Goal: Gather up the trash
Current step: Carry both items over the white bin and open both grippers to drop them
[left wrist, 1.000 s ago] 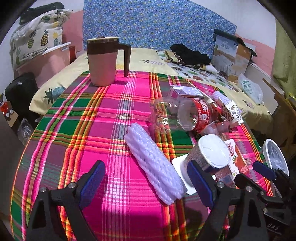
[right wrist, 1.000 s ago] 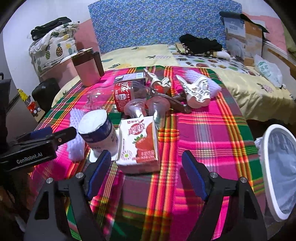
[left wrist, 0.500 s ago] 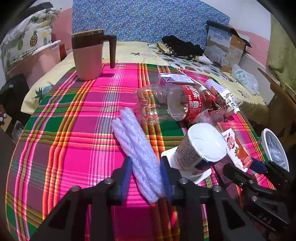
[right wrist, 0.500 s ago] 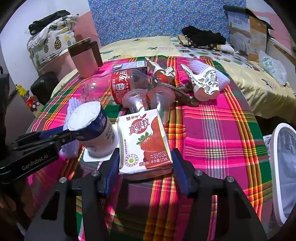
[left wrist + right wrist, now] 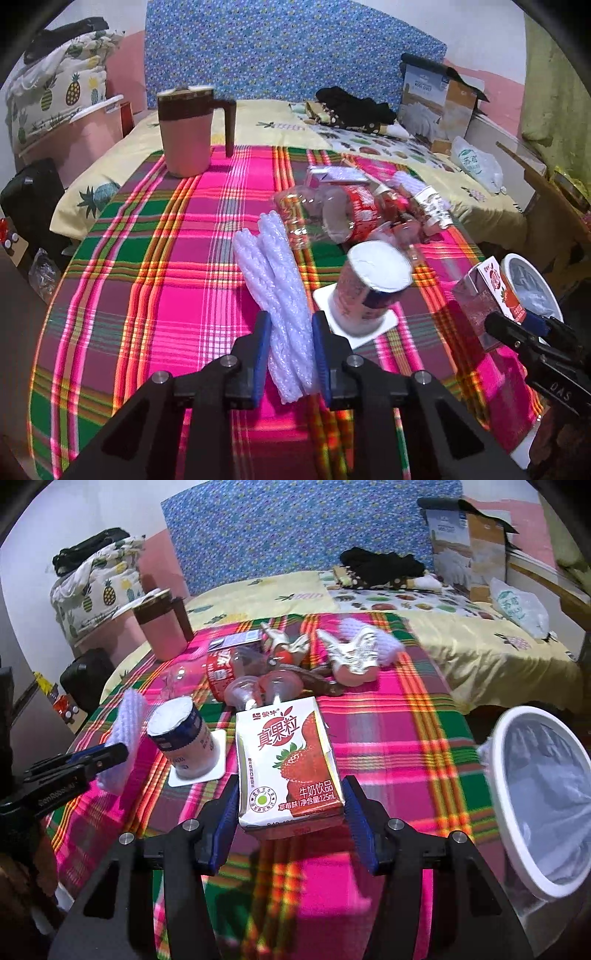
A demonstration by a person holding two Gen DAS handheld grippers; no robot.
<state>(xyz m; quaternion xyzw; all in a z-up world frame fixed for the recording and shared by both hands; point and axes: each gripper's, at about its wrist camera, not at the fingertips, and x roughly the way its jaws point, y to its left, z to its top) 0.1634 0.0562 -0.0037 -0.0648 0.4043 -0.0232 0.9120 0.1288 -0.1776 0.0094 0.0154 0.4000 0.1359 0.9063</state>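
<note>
My left gripper point(image 5: 290, 354) is shut on the near end of a white foam net sleeve point(image 5: 275, 288) that lies along the plaid tablecloth. My right gripper point(image 5: 291, 812) is shut on a strawberry milk carton point(image 5: 290, 764) and holds it tilted just above the cloth; the carton also shows in the left wrist view point(image 5: 487, 295). A yogurt cup point(image 5: 183, 734) stands upside down on its white lid between them. A crushed plastic bottle point(image 5: 332, 214), a paper cup point(image 5: 354, 657) and clear jelly cups point(image 5: 258, 690) lie further back.
A white-rimmed trash bin with a bag liner point(image 5: 539, 801) stands off the table's right edge. A pink mug with a brown lid point(image 5: 186, 133) stands at the far left. A bed with clothes and a cardboard box point(image 5: 439, 99) lies behind.
Both grippers went from wide open to shut. The left closed on the foam sleeve, the right closed on the milk carton and lifted its near end off the cloth.
</note>
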